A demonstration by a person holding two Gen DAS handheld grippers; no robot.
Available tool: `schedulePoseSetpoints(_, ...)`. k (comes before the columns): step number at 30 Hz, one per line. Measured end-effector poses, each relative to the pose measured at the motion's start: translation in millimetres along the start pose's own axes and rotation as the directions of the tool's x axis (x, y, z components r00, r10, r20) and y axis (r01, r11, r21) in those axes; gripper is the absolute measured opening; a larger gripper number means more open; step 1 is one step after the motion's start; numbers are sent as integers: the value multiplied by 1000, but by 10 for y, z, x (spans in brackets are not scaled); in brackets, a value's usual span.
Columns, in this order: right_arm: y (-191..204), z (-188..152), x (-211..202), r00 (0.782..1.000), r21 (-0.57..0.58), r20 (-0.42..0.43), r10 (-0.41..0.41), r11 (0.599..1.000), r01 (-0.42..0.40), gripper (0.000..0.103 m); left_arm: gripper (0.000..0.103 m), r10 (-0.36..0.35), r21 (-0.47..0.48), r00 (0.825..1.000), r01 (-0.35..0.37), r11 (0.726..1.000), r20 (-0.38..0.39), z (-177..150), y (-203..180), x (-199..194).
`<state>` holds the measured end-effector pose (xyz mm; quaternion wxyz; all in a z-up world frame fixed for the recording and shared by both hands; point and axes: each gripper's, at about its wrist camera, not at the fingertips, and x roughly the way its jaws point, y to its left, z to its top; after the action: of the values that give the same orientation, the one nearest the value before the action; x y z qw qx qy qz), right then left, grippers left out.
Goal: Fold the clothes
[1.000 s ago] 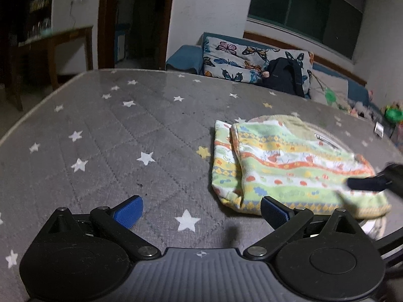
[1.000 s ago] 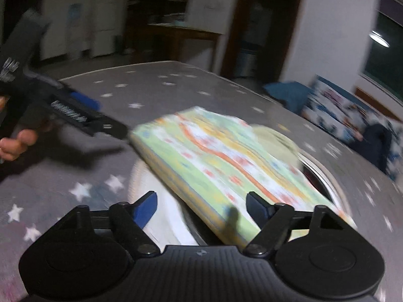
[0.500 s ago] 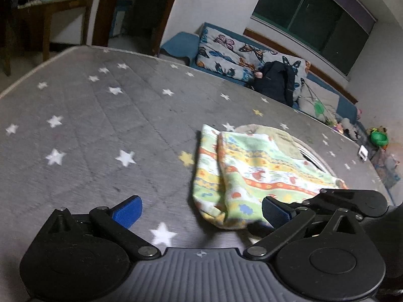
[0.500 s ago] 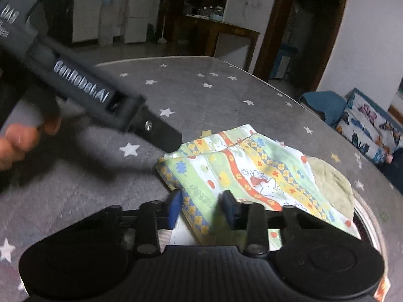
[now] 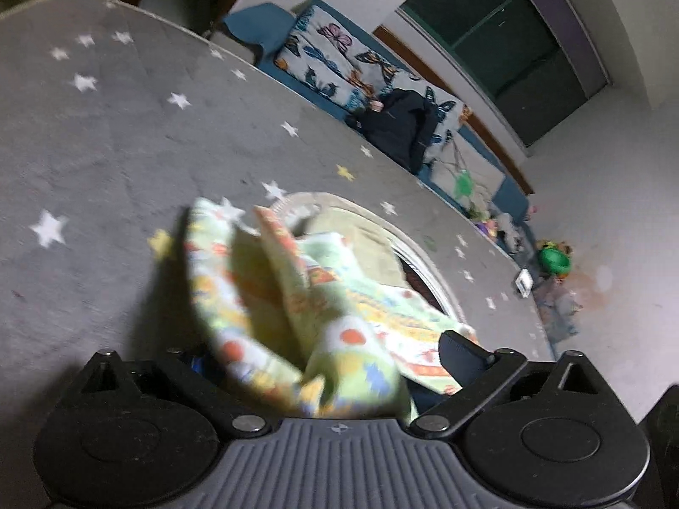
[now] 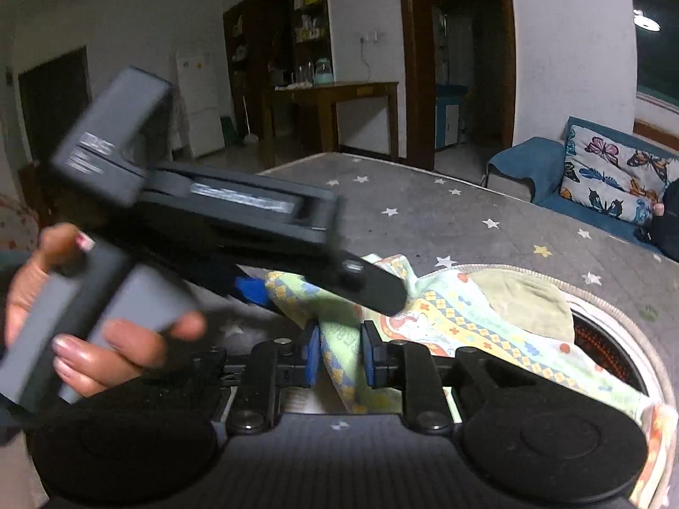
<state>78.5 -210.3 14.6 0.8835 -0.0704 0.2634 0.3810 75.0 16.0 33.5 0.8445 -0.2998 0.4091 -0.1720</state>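
Bed: a grey quilted cover [image 6: 488,208] printed with white and yellow stars fills both views and carries everything else.
Sofa: blue, along the far wall beyond the bed, with a butterfly-print cushion [image 6: 611,169] and a dark bag [image 5: 399,127] on it.
Wooden table: brown [image 6: 335,97], in the back of the room by a doorway, with bottles on top.
Round mat: pale-rimmed [image 6: 615,309], on the bed under the far part of the cloth, a dark red centre showing.
Garment: a pale green cloth [image 6: 458,318] with orange, yellow and blue bands, lying on the bed and partly over the round mat; its near corner is bunched and lifted off the cover, blurred in the left wrist view [image 5: 305,297].
Left gripper: [image 5: 326,364] wide open with jaws closing; the raised, blurred cloth lies between its fingers, and no pad is seen pressing on it. In the right wrist view it shows as a grey body with a dark finger [image 6: 369,284] over the cloth edge.
Right gripper: [image 6: 339,358] almost shut, its jaws closing; its blue pads pinch a fold of the garment's near edge.
Hand: [image 6: 85,331] wrapped round the left gripper's grey handle.
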Motion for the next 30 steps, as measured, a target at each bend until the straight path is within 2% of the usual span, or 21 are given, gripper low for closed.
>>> schedulePoseSetpoints(1,-8,-6,-21,1000,0,4,4,1000,-4,19,88,-12,-12,1000,12,1000,1,-19,-1,10)
schedulePoseSetpoints(2,-12,-5,-38,1000,2,6,9,1000,-9,19,78,-20,-20,1000,20,1000,-1,-22,9,20)
schedulePoseSetpoints(3,-19,-8,-55,1000,3,7,14,1000,-14,19,64,-22,-22,1000,22,1000,-3,-17,13,34)
schedulePoseSetpoints(4,-24,-21,-72,1000,2,5,15,1000,-15,19,54,-22,-24,1000,22,999,-6,-16,19,48)
schedulePoseSetpoints(5,-21,-35,-99,1000,1,1,13,1000,-13,20,39,-16,-23,1000,16,1000,-12,-25,31,65)
schedulePoseSetpoints(6,-40,-49,-130,1000,5,-6,17,1000,-17,22,31,-2,-24,1000,2,1000,-17,-38,49,82)
schedulePoseSetpoints(8,-69,-112,-210,1000,10,-4,11,1000,-11,27,23,23,-11,1000,-23,1000,-13,-61,71,86)
schedulePoseSetpoints(12,-240,-266,-494,998,53,6,-55,997,55,43,22,62,38,998,-62,997,2,-93,53,73)
schedulePoseSetpoints(14,-436,-330,-591,993,83,-1,-118,990,118,45,22,86,85,996,-87,992,15,-110,-8,62)
schedulePoseSetpoints(17,-873,-436,-693,971,160,-36,-237,958,239,46,22,127,159,991,-131,979,35,-212,-118,91)
schedulePoseSetpoints(20,-1364,-527,-639,938,228,-87,-336,910,347,46,22,147,193,988,-153,969,43,-228,-177,90)
schedulePoseSetpoints(24,-1695,-636,-575,919,274,-115,-378,877,395,47,22,167,231,985,-174,957,51,-237,-230,125)
schedulePoseSetpoints(30,-1831,-675,-375,914,317,-129,-384,857,405,52,22,197,274,978,-208,939,64,-273,-323,126)
